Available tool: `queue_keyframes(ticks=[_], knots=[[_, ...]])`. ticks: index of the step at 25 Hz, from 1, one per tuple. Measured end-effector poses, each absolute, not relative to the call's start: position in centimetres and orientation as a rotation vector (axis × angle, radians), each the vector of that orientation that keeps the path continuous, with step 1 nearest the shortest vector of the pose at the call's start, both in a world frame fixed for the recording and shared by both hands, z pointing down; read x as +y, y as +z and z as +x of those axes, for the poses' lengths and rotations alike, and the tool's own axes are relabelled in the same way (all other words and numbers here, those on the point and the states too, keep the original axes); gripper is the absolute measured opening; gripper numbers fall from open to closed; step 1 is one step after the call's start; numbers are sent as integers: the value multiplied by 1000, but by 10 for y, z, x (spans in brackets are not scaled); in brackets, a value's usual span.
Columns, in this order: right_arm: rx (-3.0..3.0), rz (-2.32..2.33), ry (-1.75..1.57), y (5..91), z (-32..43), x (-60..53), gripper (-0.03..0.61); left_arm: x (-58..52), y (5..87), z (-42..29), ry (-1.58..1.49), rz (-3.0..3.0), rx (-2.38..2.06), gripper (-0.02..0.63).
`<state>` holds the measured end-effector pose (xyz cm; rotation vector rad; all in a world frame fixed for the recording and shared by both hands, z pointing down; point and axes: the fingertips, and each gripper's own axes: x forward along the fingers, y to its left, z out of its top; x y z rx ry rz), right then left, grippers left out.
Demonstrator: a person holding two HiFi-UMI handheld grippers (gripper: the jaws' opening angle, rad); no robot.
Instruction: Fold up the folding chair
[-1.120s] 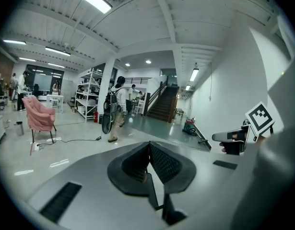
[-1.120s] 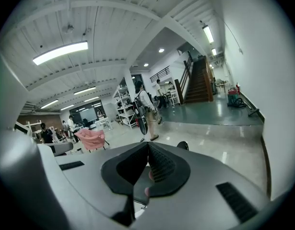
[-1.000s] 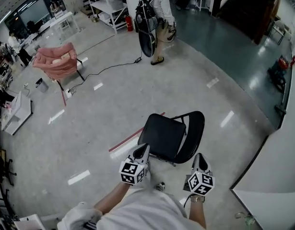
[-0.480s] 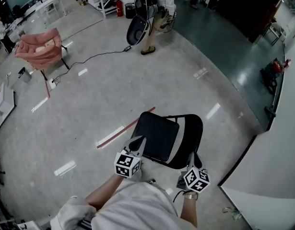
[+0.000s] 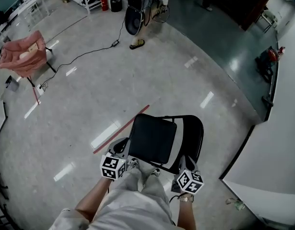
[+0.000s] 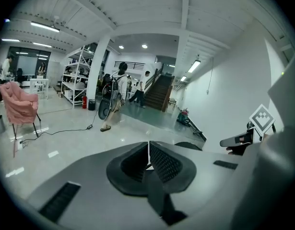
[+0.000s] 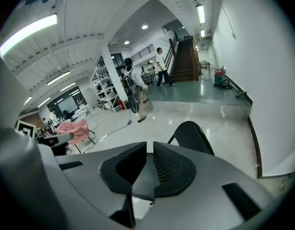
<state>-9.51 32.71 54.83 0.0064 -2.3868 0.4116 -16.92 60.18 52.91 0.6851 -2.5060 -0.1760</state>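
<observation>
Left gripper (image 5: pixel 120 146) and right gripper (image 5: pixel 184 161): jaws pressed together, nothing between them. The chair (image 5: pixel 152 139) stands unfolded at lower centre, just beside both grippers.

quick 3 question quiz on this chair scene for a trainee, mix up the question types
1. Multiple choice: the folding chair is A) folded flat, B) standing open on the floor, C) tipped on its side.
2. True or false: the left gripper and the right gripper are both shut with nothing between their jaws.
3. Short answer: what colour is the armchair at the far left of the head view?

Key: 1 B; 2 true; 3 pink.
</observation>
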Motion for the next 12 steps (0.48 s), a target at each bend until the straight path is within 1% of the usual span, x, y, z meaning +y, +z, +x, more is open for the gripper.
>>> queue_keyframes(ticks=[1, 5, 10, 12], knots=[[-2367, 10, 412, 557, -95, 324, 27, 602, 537, -170, -170, 678, -2487, 12], [-2324, 19, 335, 587, -108, 300, 121, 595, 571, -175, -173, 662, -2409, 12], [-2293, 33, 233, 621, -147, 251, 199, 567, 612, -205, -235, 622, -2358, 13], [-2291, 55, 207, 633, -158, 230, 215, 551, 628, -214, -239, 627, -2343, 14]])
